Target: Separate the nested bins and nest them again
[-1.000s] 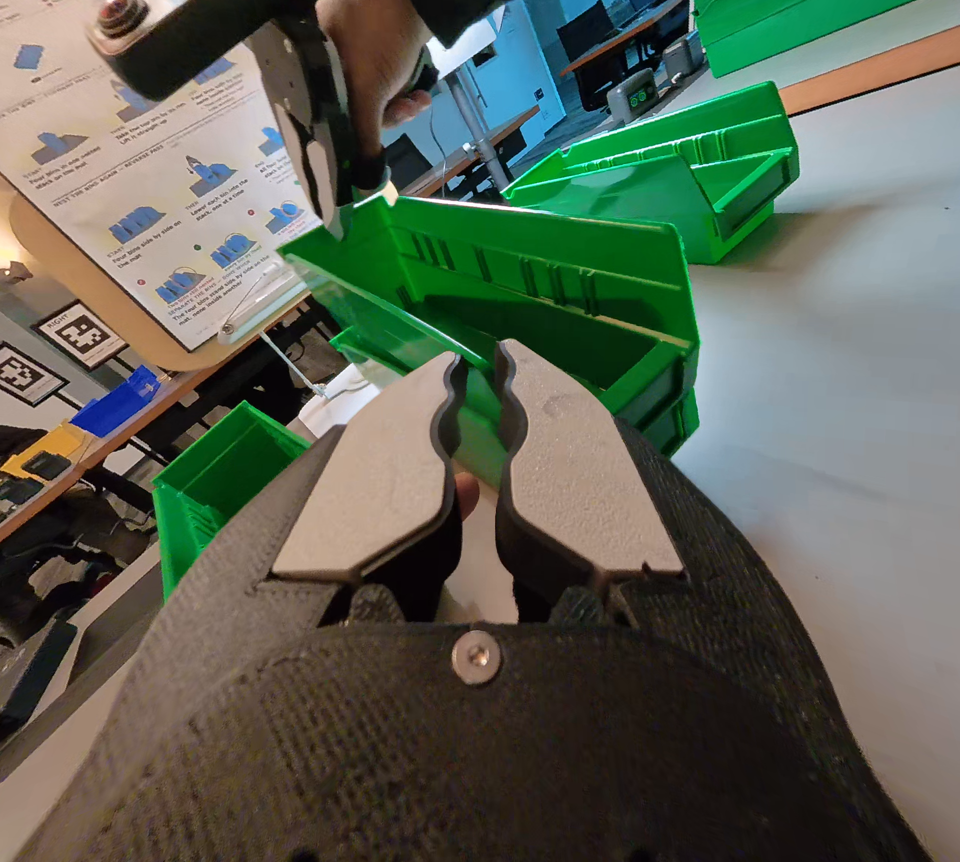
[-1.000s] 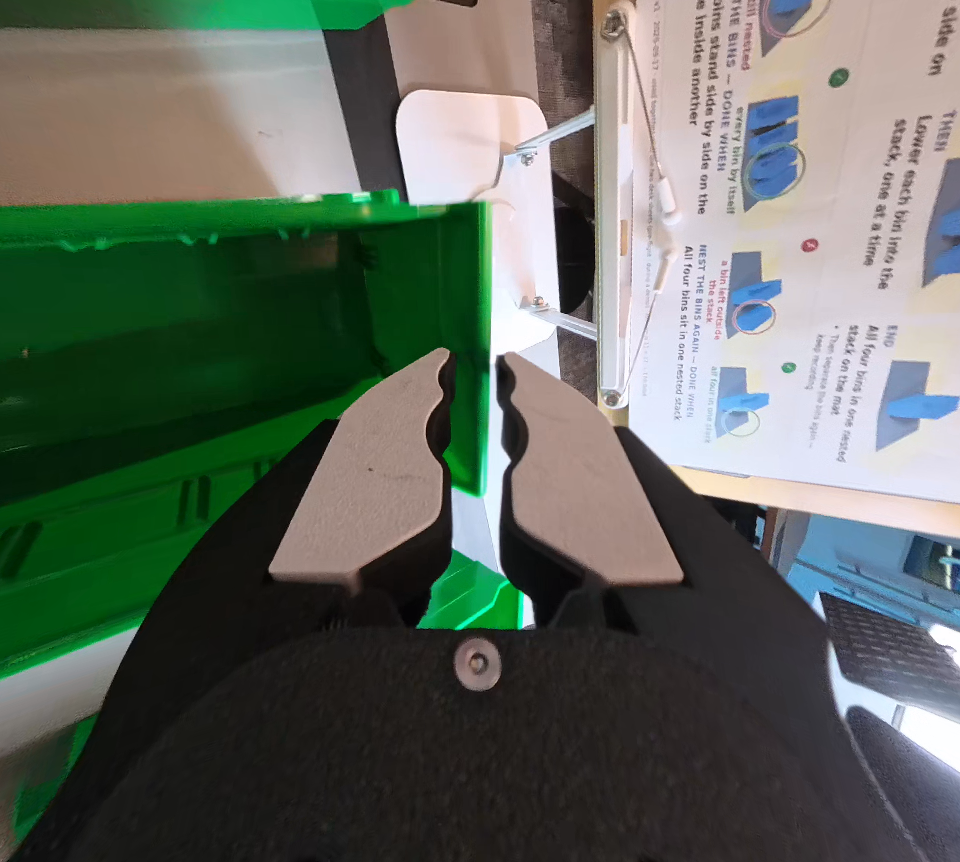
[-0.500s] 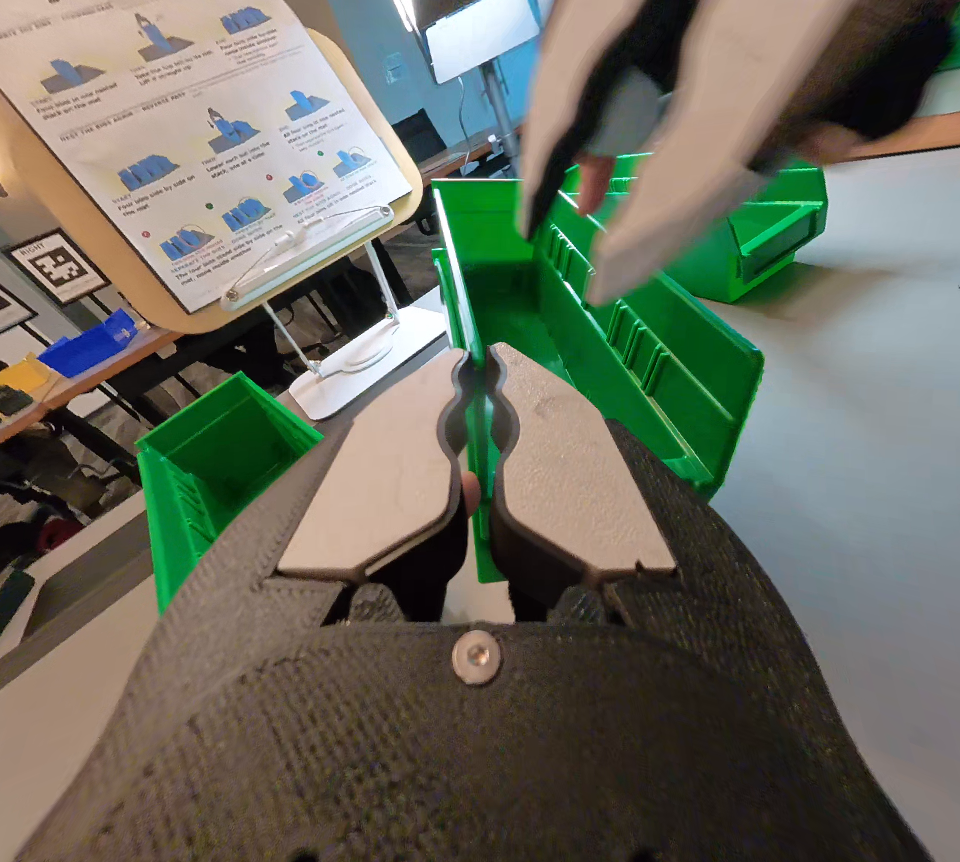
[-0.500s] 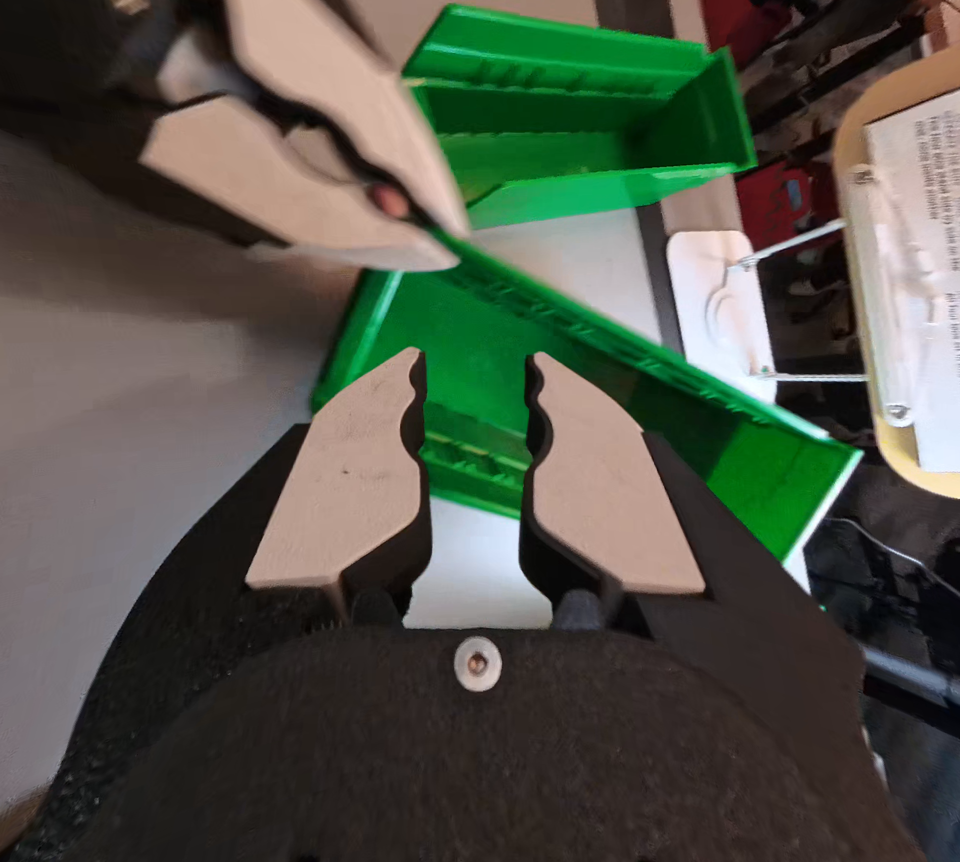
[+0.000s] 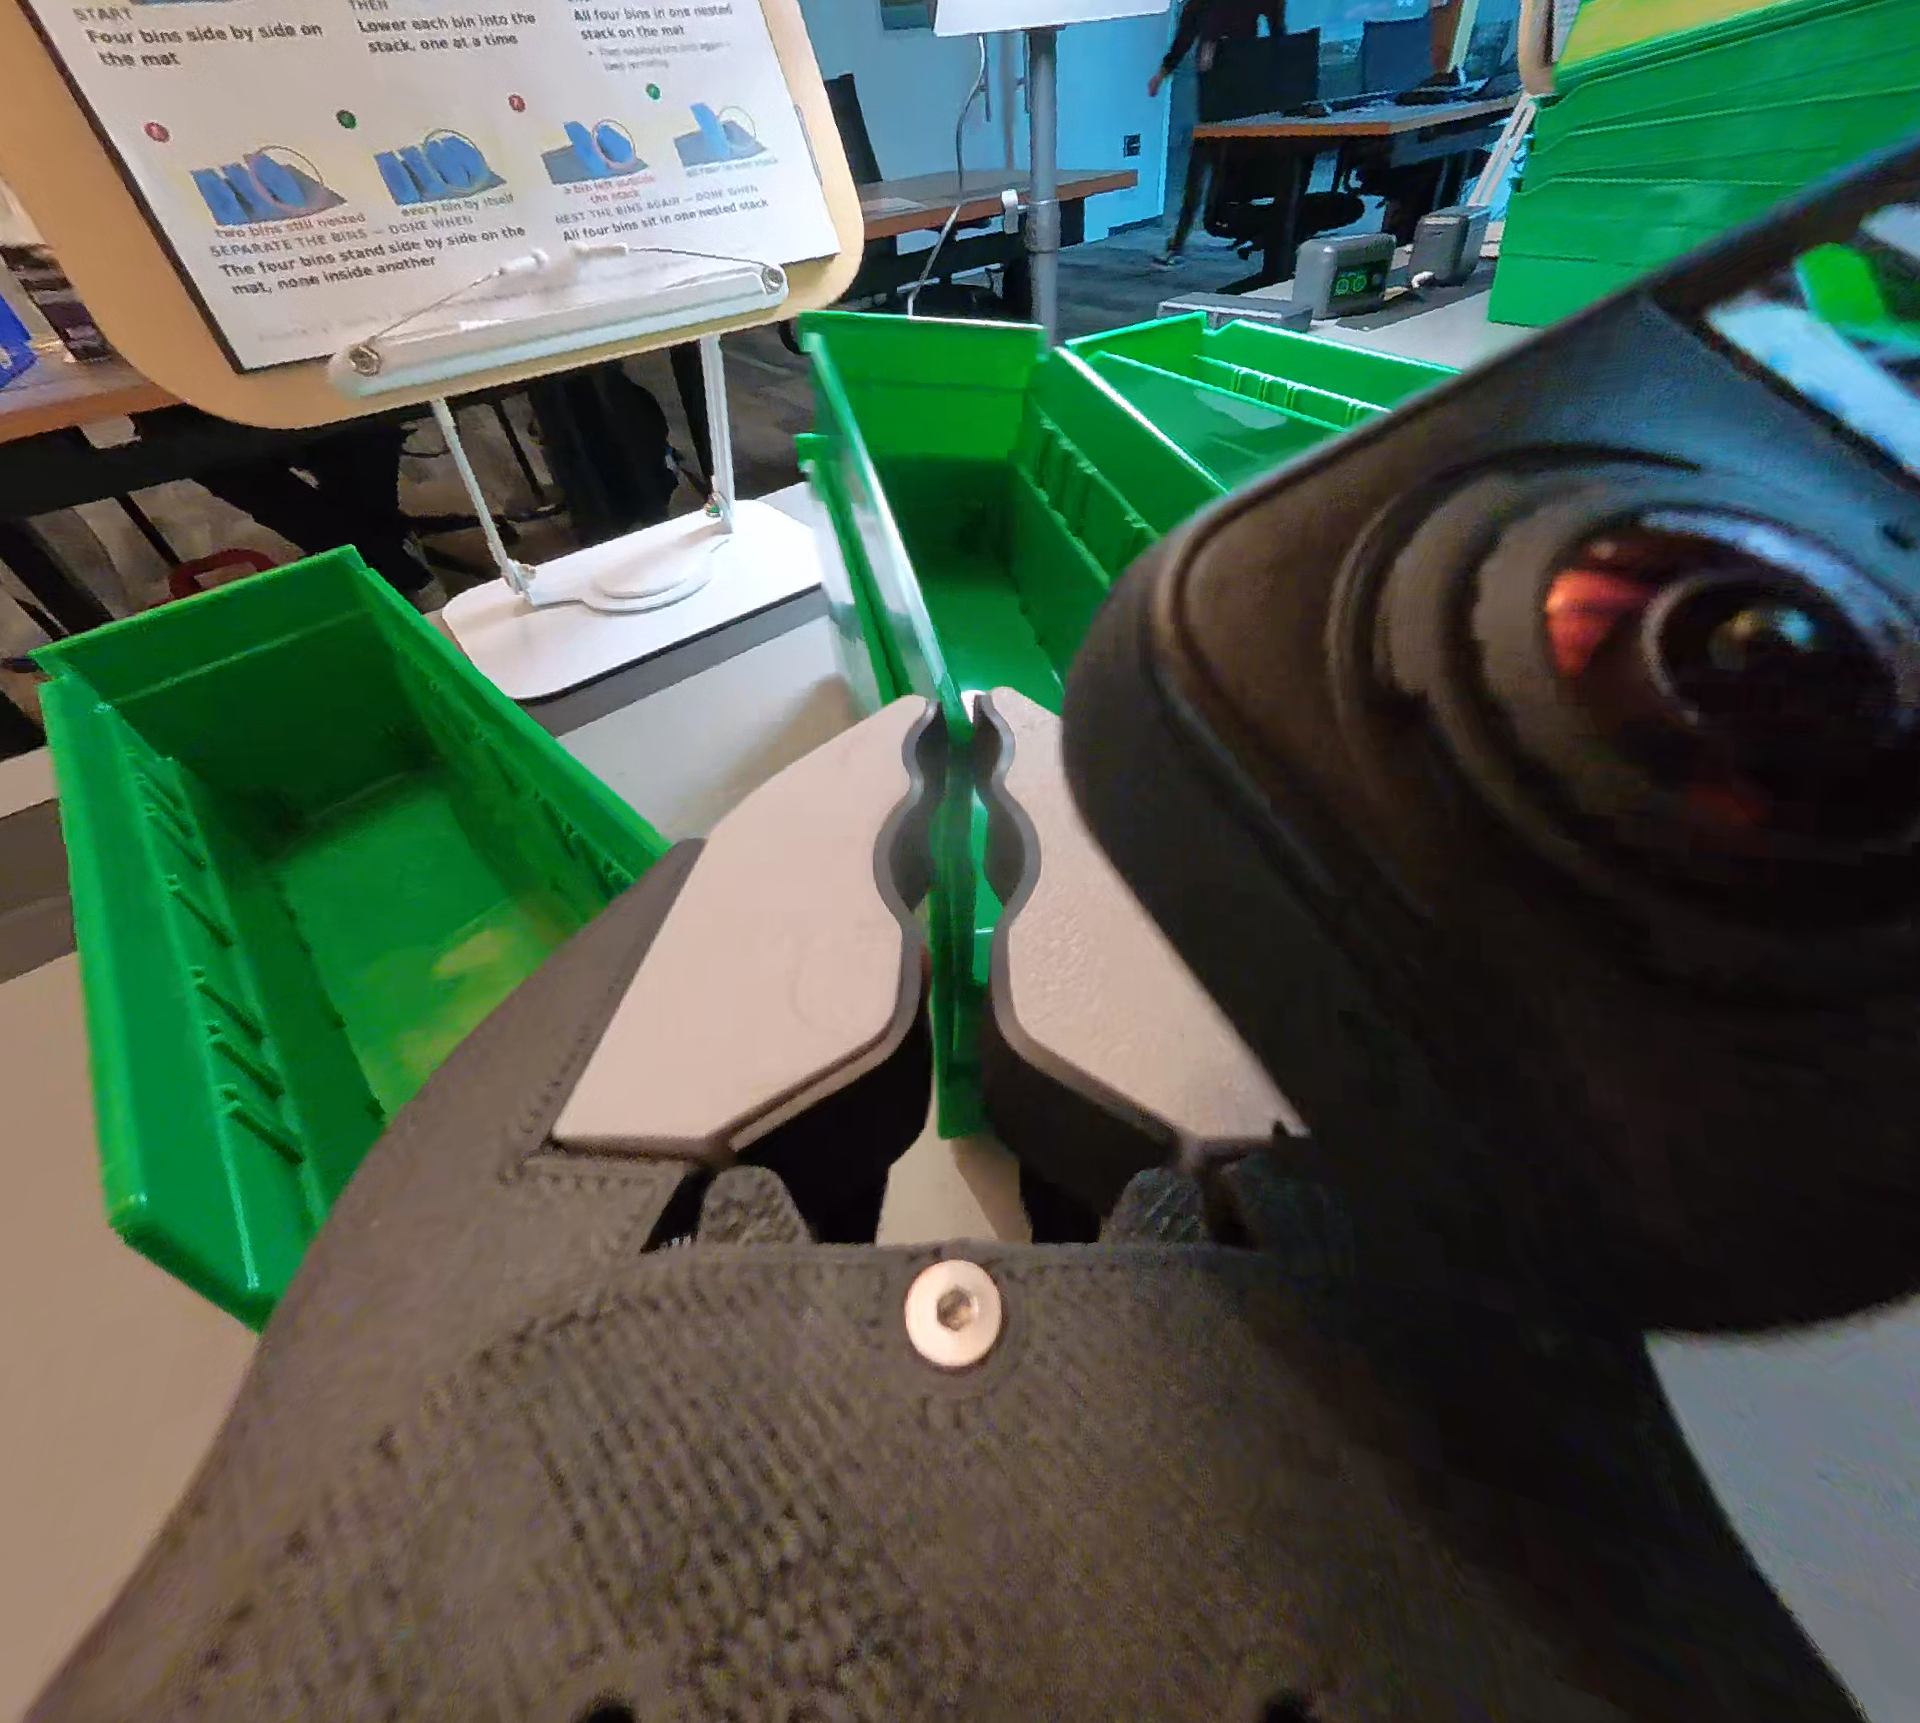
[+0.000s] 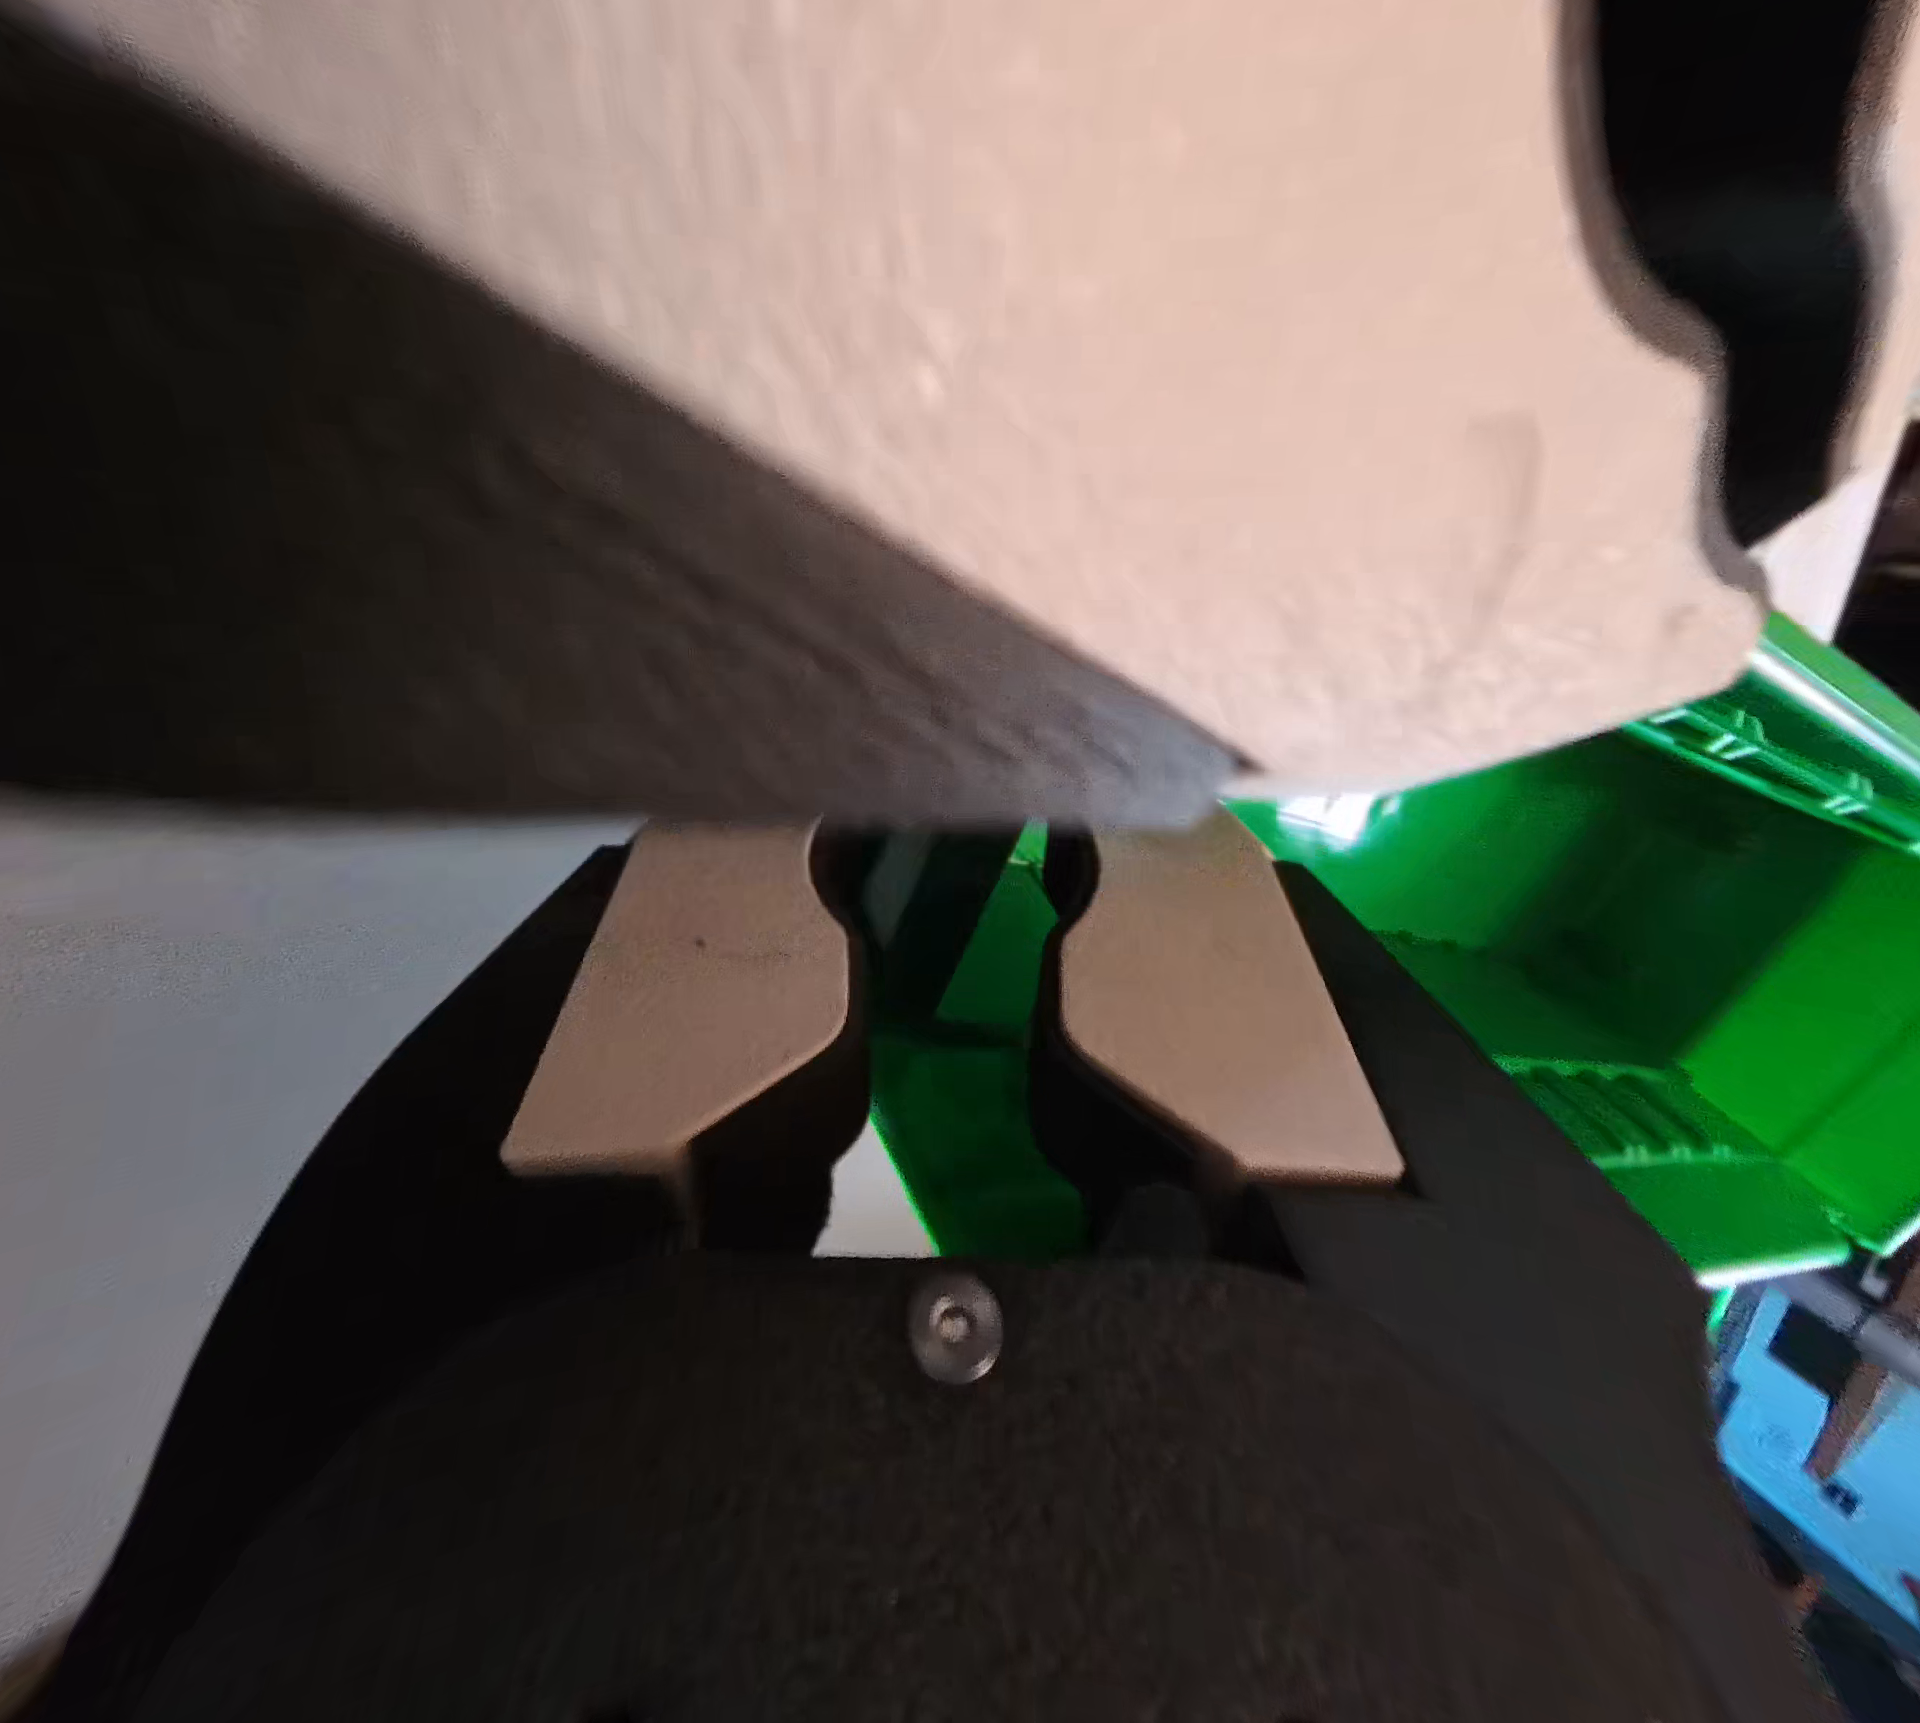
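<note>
Seemingly mid-separation, we pinch one green bin's wall in the left tool — another bin stands apart, right tool spread.

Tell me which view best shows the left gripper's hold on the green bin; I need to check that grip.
The left wrist view: the left gripper is shut on the side wall of the green bin, whose edge runs straight between the fingers. The right wrist view shows only a blurred close-up of one left finger blocking most of the frame, not the contact.
</note>
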